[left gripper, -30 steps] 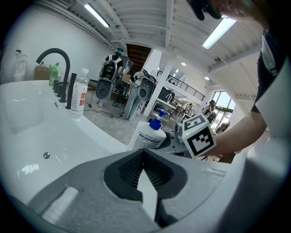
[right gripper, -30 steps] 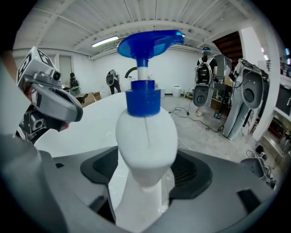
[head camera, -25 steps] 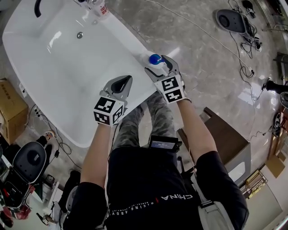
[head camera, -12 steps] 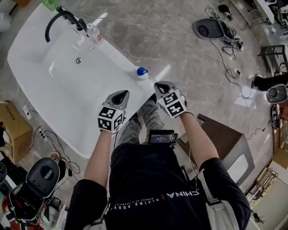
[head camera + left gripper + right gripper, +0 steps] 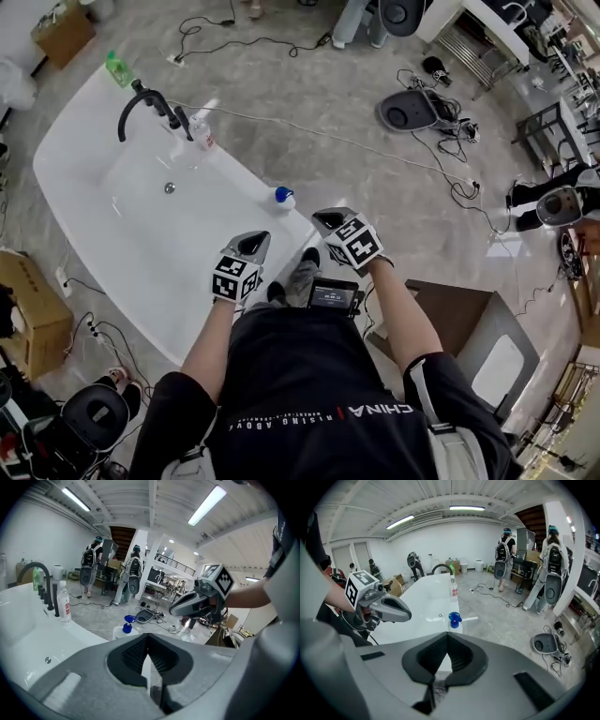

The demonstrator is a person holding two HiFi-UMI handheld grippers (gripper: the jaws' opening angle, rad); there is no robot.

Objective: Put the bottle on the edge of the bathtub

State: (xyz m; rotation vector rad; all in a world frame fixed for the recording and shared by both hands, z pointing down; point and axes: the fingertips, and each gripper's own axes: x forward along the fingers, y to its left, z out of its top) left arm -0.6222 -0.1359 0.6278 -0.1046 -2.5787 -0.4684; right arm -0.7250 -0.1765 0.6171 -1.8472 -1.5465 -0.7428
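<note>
The blue-capped bottle (image 5: 281, 198) is standing upright on the bathtub's (image 5: 103, 234) floor-side edge, free of both tongs. A clear water bottle (image 5: 202, 133) and a green bottle (image 5: 116, 68) are sitting on the bathtub's rim by the black faucet (image 5: 141, 101). Their contents are too small to make out. The left tongs (image 5: 255, 242) are hovering over the bathtub's near corner and the right tongs (image 5: 326, 219) just off it, both closed on nothing. A grey disc-shaped device (image 5: 405, 112) is lying on the floor beyond the bathtub.

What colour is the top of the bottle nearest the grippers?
The top is blue; the right gripper view shows it best.
</note>
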